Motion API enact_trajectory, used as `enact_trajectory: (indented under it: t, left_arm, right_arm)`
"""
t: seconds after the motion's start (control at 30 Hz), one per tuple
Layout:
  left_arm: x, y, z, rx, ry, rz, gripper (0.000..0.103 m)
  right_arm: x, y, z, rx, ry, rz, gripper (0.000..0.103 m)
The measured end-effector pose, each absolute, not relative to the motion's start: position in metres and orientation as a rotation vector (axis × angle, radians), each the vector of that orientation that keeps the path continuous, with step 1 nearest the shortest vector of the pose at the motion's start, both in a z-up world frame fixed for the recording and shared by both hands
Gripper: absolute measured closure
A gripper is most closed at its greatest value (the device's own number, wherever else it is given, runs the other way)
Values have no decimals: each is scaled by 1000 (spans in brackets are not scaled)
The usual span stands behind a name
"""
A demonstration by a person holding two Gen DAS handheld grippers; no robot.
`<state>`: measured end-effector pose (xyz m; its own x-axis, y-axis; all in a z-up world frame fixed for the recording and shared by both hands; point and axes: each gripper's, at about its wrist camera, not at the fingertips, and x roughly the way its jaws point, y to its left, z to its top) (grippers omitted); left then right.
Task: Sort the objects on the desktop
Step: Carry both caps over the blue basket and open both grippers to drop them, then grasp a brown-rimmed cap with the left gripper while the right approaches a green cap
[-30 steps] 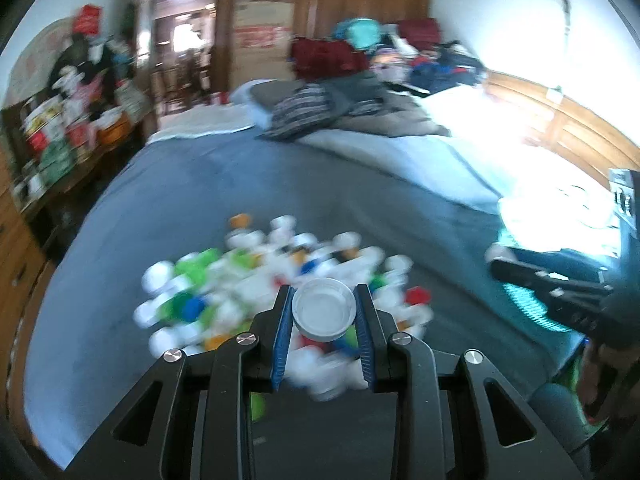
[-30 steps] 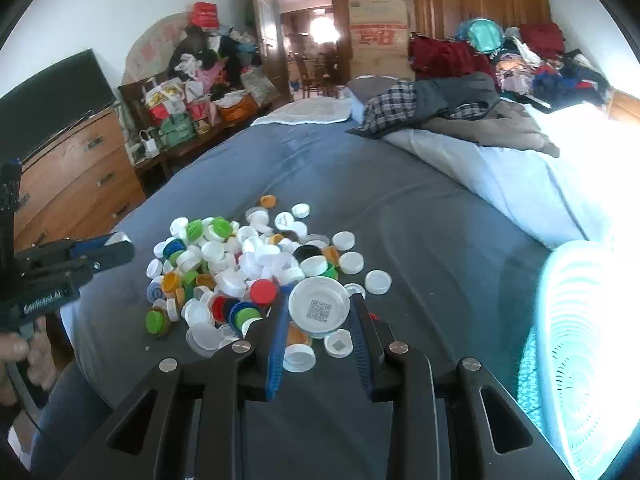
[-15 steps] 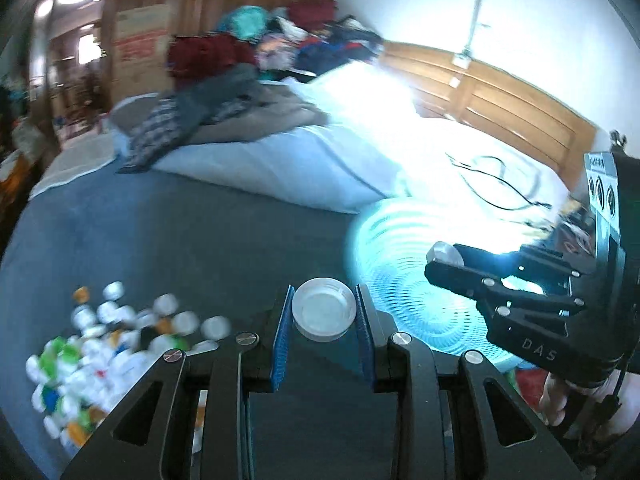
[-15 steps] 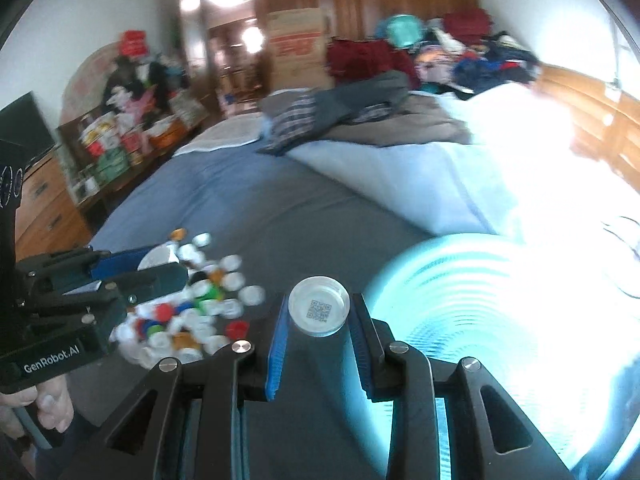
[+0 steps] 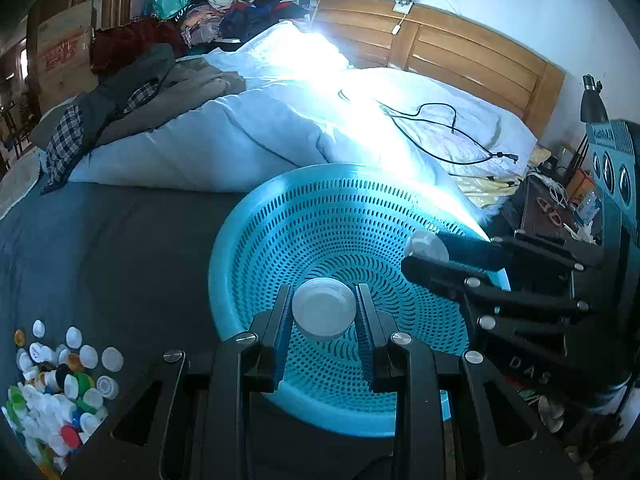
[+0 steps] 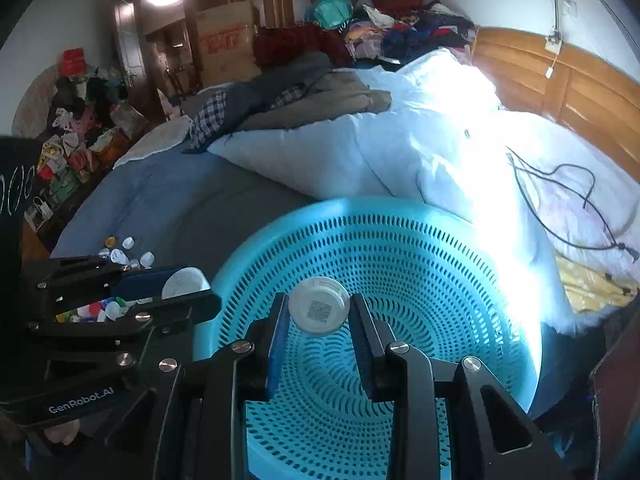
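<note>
Grippers angle downward over a turquoise perforated basket (image 5: 256, 240), the left gripper (image 5: 323, 312) pinching a plain white cap (image 5: 323, 309), the right gripper (image 6: 318, 312) clamping a QR-coded cap (image 6: 319, 305), loose caps (image 5: 52, 392) at eight o'clock.

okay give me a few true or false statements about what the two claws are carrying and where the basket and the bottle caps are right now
1. The left claw is shut on a plain white cap. True.
2. The right claw carries a red cap. False: its cap is white with a QR code printed on it.
3. Both claws are over the turquoise basket. True.
4. The basket already has caps lying in it. False: none show on its perforated floor.
5. The pile of caps lies on the white duvet. False: it lies on the dark blue sheet, apart from the duvet.
</note>
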<state>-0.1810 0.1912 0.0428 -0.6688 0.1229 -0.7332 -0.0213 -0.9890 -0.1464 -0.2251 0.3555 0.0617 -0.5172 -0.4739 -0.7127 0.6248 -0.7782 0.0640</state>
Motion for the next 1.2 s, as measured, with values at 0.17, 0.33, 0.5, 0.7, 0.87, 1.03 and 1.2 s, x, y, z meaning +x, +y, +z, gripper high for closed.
enact_trajectory:
  t: [0.17,0.33,0.5,0.7,0.87,1.03,1.2]
  left_arm:
    - [-166,169,47,-1182,-219,2883,40]
    - [-92,122,37,-1095,-247,2971,40]
    - [19,51,-5,-1165,-344,3123,41]
    - [142,-47,-63,-1369,-765,3275,48]
    - [166,-69,-93,-1455,-841,3261,51]
    - [145,-64,-103,-1441,-788,3253,51]
    - [129,-66,-114,-1497,-737,3239,69]
  right_arm:
    - [-224,362,66,939,274,-2333,35]
    - [-191,356,76,808,220,-2306,33]
    - [-130,331,53,753,215,-2164,33]
    - [-68,293,-2,842,221,-1984,33]
    - [-48,272,-32,921,235,-1911,33]
    - [-35,257,-38,938,276,-1899,33]
    - [-35,252,-40,956,282,-1903,33]
